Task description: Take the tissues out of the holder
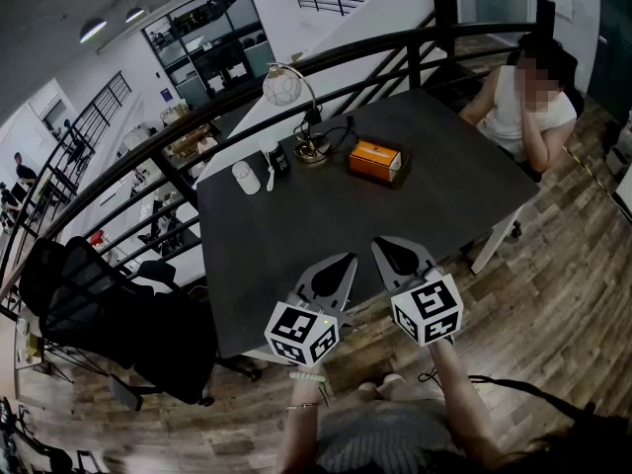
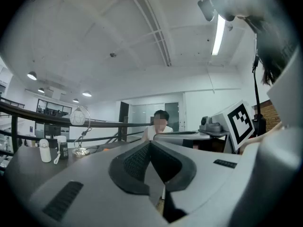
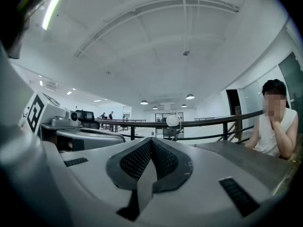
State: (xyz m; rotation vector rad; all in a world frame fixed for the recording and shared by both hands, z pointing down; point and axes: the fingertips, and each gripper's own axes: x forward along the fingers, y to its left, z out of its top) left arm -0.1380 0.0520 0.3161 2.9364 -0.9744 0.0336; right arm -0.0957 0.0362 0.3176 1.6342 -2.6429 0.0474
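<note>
Sitting on dark table (image 1: 326,220), orange tissue holder (image 1: 375,159), contents unclear.

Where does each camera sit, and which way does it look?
Head view: on the person's head, looking down at the table and orange tissue holder; both forearms, left tool and right tool show.
Left gripper view: on the left tool, looking across the table along its shut jaws; the right tool shows at right.
Right gripper view: on the right tool, looking along its shut jaws toward the railing; the left tool shows at left.
Shared: both gripper views see the lamp and seated person.
</note>
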